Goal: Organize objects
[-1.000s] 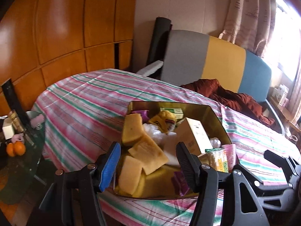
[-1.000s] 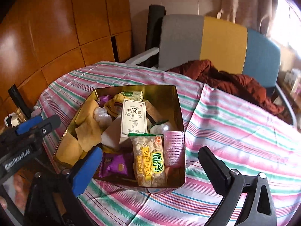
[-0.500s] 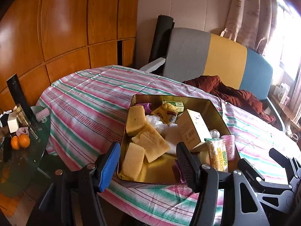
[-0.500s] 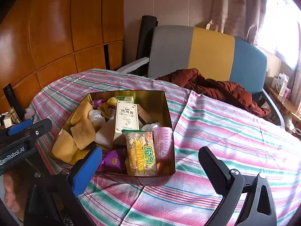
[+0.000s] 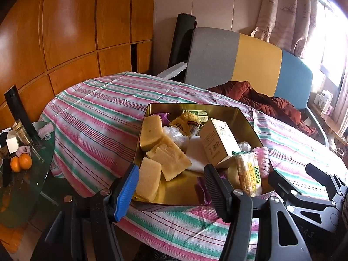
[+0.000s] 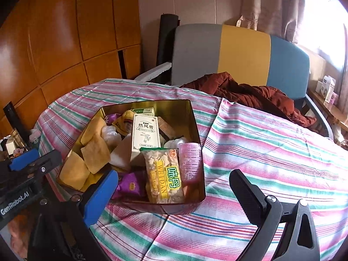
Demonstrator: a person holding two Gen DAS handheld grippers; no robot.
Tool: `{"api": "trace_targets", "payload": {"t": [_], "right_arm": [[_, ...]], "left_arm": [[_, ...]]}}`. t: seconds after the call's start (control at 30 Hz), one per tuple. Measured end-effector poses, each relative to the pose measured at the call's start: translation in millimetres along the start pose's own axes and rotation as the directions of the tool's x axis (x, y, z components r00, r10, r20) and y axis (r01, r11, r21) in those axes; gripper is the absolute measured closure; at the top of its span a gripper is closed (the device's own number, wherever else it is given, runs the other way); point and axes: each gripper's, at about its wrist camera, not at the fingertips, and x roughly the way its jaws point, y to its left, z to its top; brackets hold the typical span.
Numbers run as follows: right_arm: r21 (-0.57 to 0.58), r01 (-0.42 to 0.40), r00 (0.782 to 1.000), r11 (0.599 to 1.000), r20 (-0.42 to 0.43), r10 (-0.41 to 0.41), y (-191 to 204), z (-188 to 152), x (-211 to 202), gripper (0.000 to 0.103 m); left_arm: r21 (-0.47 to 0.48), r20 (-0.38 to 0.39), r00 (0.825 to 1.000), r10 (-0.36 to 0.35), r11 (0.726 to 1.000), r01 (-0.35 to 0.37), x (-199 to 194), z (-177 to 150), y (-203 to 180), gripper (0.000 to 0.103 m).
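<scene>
A: In the left wrist view, the left tool hangs in front of the near edge of the gold tin, its two fingers apart and holding nothing. The tin stands on the desk, close to the near edge of it, and it is full: yellow sponge pieces on the left side, a white carton leaning in the middle, a snack packet at the near right corner.

B: What could go wrong from there?

A: The tin sits near the desk edge, so a push from the tool could probably slide it on the striped cloth. Also the sponges overlap each other; a grasp of one may drag its neighbour out.

B: And around it?

A: A glass side table on the left carries two oranges and a small jar. A dark red garment lies on the sofa behind. The right tool shows at the right, near the tin's corner, so the two could knock each other.

B: And the right wrist view?

A: The right tool is also wide apart and empty, before the tin's near wall. The snack packet stands against that wall, with a purple pouch beside it and a pink roll on its other side. These are packed tight; pulling one may tip the white carton behind. The desk to the right of the tin is bare cloth.
</scene>
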Motion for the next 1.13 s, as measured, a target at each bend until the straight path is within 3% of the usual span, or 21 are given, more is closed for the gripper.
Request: {"api": "trace_targets", "payload": {"t": [0.53, 1.13], "right_arm": [[-0.035, -0.007, 0.999, 0.999, -0.032, 0.006, 11, -4, 8, 0.000], [-0.043, -0.007, 1.000, 0.999, -0.027, 0.006, 13, -4, 7, 0.000]], "left_arm": [[-0.012, -0.026, 1.000, 0.007, 1.000, -0.007, 4, -2, 5, 0.040], [-0.007, 0.018, 1.000, 0.023, 1.000, -0.023, 0, -2, 9, 0.040]]}}
